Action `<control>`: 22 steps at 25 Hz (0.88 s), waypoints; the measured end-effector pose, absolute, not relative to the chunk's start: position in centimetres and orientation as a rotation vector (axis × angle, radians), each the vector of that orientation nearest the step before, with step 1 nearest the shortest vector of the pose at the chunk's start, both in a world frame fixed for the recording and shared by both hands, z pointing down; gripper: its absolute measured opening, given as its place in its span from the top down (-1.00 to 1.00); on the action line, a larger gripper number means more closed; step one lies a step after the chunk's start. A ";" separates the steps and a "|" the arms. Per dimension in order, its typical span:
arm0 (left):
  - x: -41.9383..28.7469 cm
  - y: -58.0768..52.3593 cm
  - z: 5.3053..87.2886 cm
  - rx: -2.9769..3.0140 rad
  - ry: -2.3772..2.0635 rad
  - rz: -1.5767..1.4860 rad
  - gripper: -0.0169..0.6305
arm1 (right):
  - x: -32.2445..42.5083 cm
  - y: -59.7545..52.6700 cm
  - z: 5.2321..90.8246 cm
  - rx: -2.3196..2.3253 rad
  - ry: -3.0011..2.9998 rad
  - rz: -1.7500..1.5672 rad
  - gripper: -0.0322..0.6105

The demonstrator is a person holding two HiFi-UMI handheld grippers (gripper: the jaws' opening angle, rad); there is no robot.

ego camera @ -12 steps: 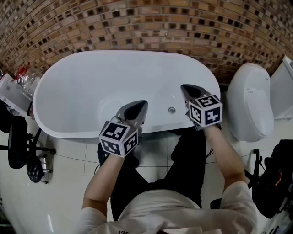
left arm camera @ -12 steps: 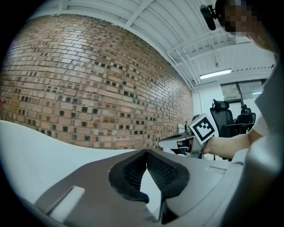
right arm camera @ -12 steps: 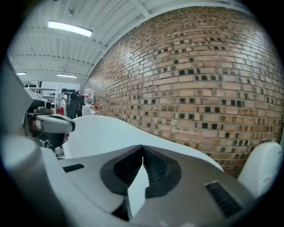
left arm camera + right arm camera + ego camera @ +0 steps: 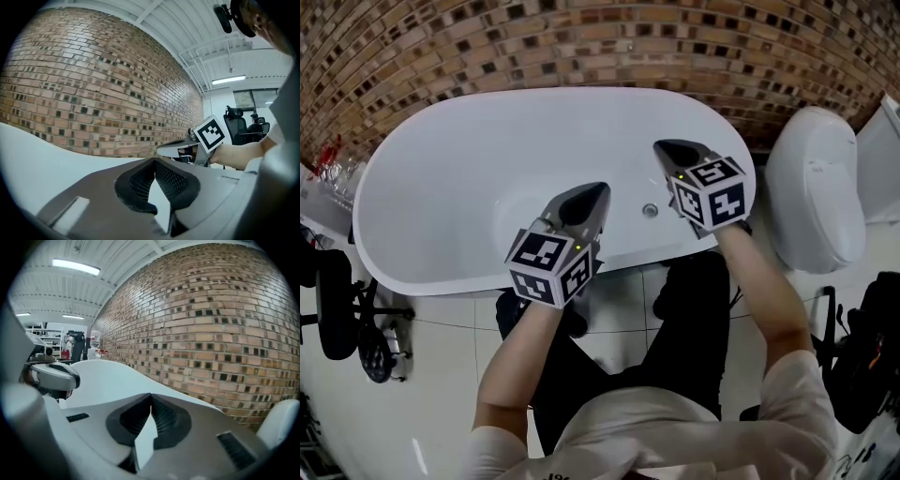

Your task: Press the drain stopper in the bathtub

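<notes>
Head view, looking steeply down on a white oval bathtub (image 4: pixel 441 178) set against a brick wall (image 4: pixel 581 42).

The drain stopper (image 4: pixel 650 211) appears as a small round disc of shiny metal with a paler centre. It sits on the white inner wall of the tub near the rim closest to the person. Its finer detail is too small to make out.

The stopper lies between the two grippers, nearer the right one and touching neither.

- The left gripper (image 4: pixel 594 193) is held over the near side of the basin, pointing toward the wall. In the left gripper view its jaws (image 4: pixel 153 163) meet at the tips with nothing between them. Only white tub surface shows through the small gap behind the tips.
- The right gripper (image 4: pixel 666 150) is held over the right end of the tub. In the right gripper view its jaws (image 4: pixel 151 397) likewise meet at the tips and grip nothing.

Each gripper shows in the other's view, off to the side.

A white toilet (image 4: pixel 811 202) stands just right of the tub, and a black chair (image 4: pixel 337 305) stands on the tiled floor (image 4: pixel 441 375) at the left.
</notes>
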State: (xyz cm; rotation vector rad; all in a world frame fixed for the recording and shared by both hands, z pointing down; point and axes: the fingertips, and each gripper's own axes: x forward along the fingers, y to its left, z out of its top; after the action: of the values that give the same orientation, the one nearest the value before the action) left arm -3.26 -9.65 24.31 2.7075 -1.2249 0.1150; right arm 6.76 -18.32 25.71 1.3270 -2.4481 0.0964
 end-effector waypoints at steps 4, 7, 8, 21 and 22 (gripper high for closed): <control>-2.6 -11.1 25.4 2.703 -1.207 0.131 0.93 | 6.7 -20.1 26.7 1.324 -2.436 0.114 0.86; -2.3 -12.0 26.2 2.690 -1.195 0.140 0.93 | 6.4 -21.2 27.7 1.317 -2.425 0.135 0.86; -2.2 -12.4 26.4 2.688 -1.190 0.145 0.93 | 6.3 -21.6 28.0 1.312 -2.422 0.139 0.86; -2.2 -16.2 32.7 2.606 -1.159 0.273 0.93 | 5.4 -27.6 36.9 1.259 -2.326 0.306 0.86; -2.3 -16.5 33.3 2.595 -1.160 0.282 0.93 | 5.4 -27.9 37.7 1.255 -2.318 0.321 0.86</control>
State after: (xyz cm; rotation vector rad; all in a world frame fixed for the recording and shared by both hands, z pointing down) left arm -2.30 -16.52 33.33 2.5948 -1.1598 0.2818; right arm 5.41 -27.85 37.67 1.2549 -2.3181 0.3212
